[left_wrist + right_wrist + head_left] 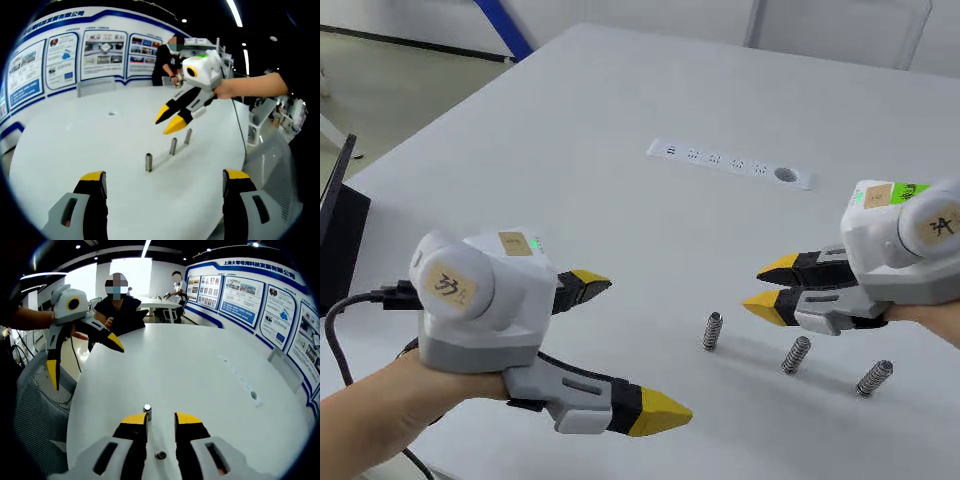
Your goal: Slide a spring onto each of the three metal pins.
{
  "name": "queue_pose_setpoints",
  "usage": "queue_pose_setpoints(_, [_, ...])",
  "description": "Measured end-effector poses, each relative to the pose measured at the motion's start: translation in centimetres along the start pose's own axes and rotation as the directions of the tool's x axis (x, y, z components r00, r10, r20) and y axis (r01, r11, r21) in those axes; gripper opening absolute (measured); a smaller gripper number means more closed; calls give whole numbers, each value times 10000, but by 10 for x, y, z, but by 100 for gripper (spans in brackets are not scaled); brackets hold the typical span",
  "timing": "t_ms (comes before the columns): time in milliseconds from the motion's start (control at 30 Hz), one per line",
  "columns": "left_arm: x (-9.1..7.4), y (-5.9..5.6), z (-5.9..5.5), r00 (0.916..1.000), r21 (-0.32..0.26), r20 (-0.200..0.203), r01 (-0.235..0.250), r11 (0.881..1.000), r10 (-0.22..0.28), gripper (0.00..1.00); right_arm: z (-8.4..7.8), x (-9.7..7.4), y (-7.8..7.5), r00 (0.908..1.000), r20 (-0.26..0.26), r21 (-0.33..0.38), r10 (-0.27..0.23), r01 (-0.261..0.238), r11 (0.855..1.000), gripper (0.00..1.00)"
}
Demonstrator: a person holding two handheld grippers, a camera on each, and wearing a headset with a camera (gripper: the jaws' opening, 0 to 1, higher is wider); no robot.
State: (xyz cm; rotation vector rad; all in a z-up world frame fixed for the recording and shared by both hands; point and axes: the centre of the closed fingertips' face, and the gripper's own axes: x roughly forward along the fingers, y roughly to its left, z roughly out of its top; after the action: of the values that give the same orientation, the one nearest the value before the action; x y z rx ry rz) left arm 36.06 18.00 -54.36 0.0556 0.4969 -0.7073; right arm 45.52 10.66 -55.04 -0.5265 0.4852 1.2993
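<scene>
Three small coil springs stand upright in a row on the white table [620, 150]: one on the left [713, 331], one in the middle [796, 354], one on the right [874, 377]. A metal pin top shows in the nearest one [147, 411]. My left gripper [630, 345] is open wide, low and left of the row, with nothing between its jaws [164, 175]. My right gripper [765, 287] hovers above the middle spring, slightly open and empty [161, 419]. The left gripper view shows the row [173, 146] under the right gripper [169, 120].
A white power strip [730, 163] lies farther back on the table. A black screen edge [338, 230] and a black cable [340, 330] sit at the left. A mesh chair [35, 405] stands by the table, and two people [120, 310] are behind it.
</scene>
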Motion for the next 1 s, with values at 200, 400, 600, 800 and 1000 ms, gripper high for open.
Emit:
queue_pose_setpoints(200, [9, -9, 6, 9998, 462, -162, 130, 9988, -123, 99, -28, -50, -13, 9957, 382, 1145, -840, 792, 9903, 24])
queue_pose_setpoints(400, [11, -12, 12, 9995, 639, -151, 279, 9976, -270, 99, -47, -97, -12, 9887, 525, 1446, -1401, 1312, 9807, 27])
queue_pose_setpoints(600, [6, -4, 21, 9998, 726, -30, 178, 9972, -176, 99, -58, -135, -9, 9784, 802, 1880, -1906, 1729, 9668, 34])
queue_pose_setpoints(800, [1, 4, 11, 9978, 1063, -664, 113, 9943, -42, 99, -62, -154, 5, 9818, 757, 1137, -1741, 1650, 9797, 42])
queue_pose_setpoints(1000, [-3, 4, 16, 9983, 1072, -539, 266, 9939, -209, 100, -60, -159, 19, 9882, 663, 657, -1384, 1341, 9888, 58])
